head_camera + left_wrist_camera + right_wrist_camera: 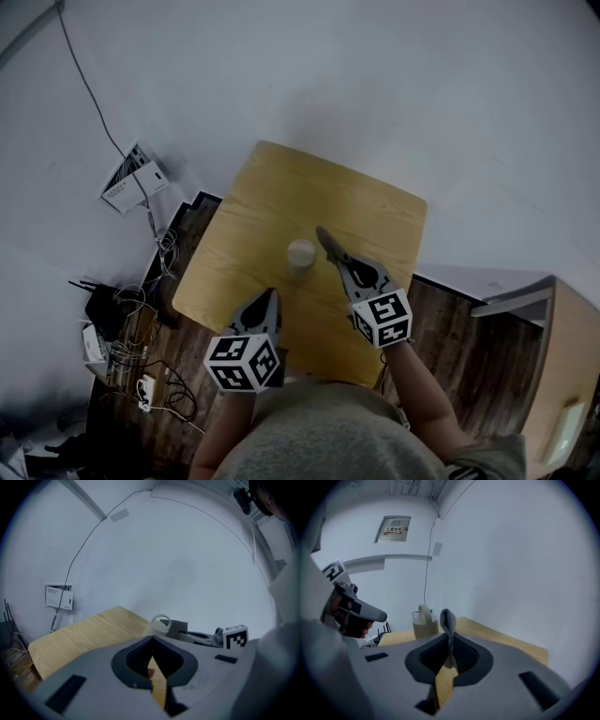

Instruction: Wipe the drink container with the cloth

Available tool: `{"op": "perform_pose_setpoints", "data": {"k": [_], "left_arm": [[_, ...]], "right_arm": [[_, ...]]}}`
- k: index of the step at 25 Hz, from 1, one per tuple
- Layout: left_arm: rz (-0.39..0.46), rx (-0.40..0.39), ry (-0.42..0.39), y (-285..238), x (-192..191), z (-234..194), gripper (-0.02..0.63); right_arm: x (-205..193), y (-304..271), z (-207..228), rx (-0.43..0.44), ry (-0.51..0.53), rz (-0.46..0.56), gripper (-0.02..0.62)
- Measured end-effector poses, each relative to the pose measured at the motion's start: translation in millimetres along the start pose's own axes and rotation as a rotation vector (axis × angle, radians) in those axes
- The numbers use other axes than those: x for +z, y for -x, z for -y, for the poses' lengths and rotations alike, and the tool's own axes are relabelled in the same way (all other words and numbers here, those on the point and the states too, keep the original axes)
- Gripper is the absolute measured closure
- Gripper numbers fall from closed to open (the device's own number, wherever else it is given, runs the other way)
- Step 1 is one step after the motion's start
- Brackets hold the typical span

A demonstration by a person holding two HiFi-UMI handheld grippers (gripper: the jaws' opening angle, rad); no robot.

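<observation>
The drink container point(301, 255), a pale cup-like jug with a looped handle, stands upright near the middle of the wooden table point(272, 202). In the right gripper view the drink container point(424, 620) shows just left of the jaws. My right gripper point(323, 234) hangs just right of it, shut on a grey cloth point(448, 620) that sticks up between the jaws. My left gripper point(273, 293) is nearer to me, a little short of the container and apart from it, with its jaws shut on nothing. In the left gripper view the container point(161, 623) is straight ahead.
The table stands against a white wall point(394, 84). To its left on the dark floor lie cables and small devices point(131, 337), with a white box point(133, 178) by the wall. A light cabinet point(562, 375) stands at the right.
</observation>
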State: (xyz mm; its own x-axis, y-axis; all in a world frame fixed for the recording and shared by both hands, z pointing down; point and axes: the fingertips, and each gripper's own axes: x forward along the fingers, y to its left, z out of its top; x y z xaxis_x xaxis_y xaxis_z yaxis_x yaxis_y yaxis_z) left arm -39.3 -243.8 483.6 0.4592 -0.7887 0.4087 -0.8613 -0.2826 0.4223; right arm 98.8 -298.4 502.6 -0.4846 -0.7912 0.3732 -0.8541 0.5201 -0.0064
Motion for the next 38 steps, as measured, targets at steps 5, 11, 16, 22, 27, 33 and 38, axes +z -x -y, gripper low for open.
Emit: {"op": "perform_pose_setpoints", "data": {"k": [5,11,16,22,27,33,38], "left_arm": [[0.007,0.002,0.001,4.6,-1.0,6.1,0.604],[0.015,0.007,0.004,8.5,-2.3,10.2,0.604],[0.024,0.011,0.005,12.2,-1.5,12.0,0.603],[0.018,0.017,0.008,13.8,-3.6,11.8,0.603],[0.012,0.017,0.007,15.0,-5.0,10.4,0.604],[0.0,0.008,0.005,13.7,-6.2,9.7,0.603],[-0.012,-0.001,0.006,9.6,-7.9,8.9,0.604]], "right_arm": [[15.3,12.4,-12.9,0.01,0.031,0.036,0.582],[20.9,17.7,-26.8,0.038,0.04,0.058,0.581],[20.9,18.6,-37.0,0.057,0.06,0.059,0.581],[14.7,13.4,-49.4,0.092,0.086,0.039,0.583],[6.8,6.3,-60.4,0.119,0.103,0.022,0.581],[-7.8,-5.1,-66.8,0.139,0.134,-0.028,0.582],[-26.6,-16.5,-68.8,0.152,0.145,-0.079,0.582]]}}
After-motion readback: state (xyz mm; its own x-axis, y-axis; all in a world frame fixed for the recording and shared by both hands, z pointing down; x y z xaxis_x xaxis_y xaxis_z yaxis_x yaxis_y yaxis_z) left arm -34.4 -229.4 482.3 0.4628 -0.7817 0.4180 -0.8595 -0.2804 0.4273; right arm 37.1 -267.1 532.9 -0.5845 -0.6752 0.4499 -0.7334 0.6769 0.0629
